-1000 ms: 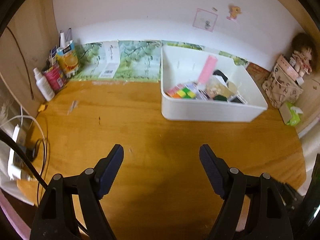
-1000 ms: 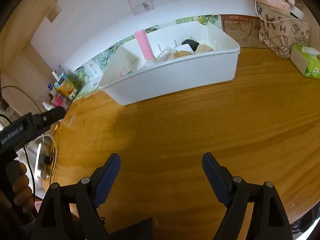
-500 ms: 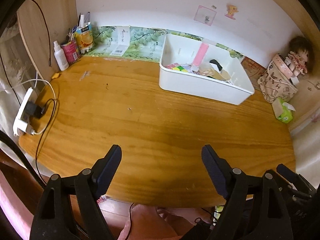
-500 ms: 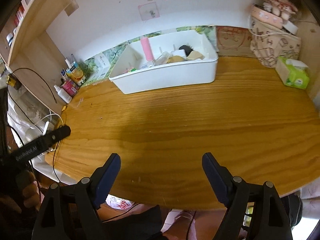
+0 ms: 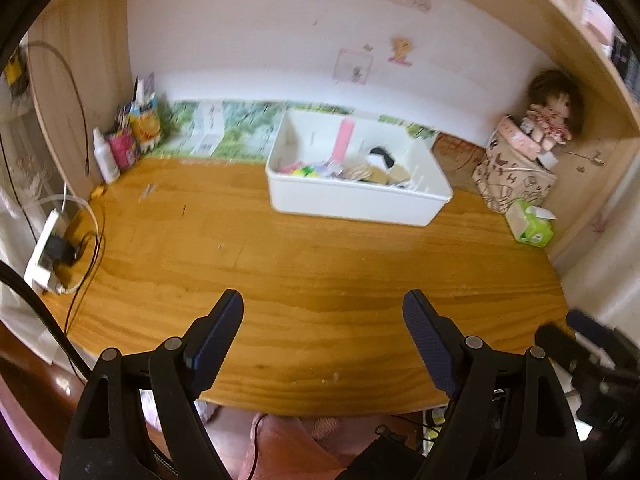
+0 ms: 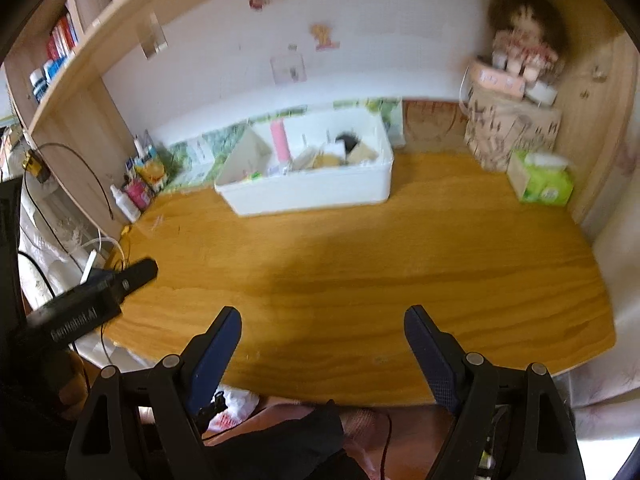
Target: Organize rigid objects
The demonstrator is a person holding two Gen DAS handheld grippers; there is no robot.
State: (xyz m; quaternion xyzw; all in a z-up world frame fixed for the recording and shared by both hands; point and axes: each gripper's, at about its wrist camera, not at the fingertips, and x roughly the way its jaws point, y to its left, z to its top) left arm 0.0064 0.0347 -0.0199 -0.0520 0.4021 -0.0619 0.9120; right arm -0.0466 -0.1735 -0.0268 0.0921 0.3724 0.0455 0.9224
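Desk [image 6: 360, 264]: wooden, white bin [image 6: 312, 192] of small items far.
Left gripper [image 5: 322, 338]: jaws apart, empty; body lettering blurred.
Right gripper [image 6: 322, 354]: jaws apart, empty.

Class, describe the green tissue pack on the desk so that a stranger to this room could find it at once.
Start at the wooden desk and go to its far right corner, where a doll sits on a patterned beige box. The green tissue pack lies on the desk just in front of that box. It alone there is bright green, with white tissue poking from its top.
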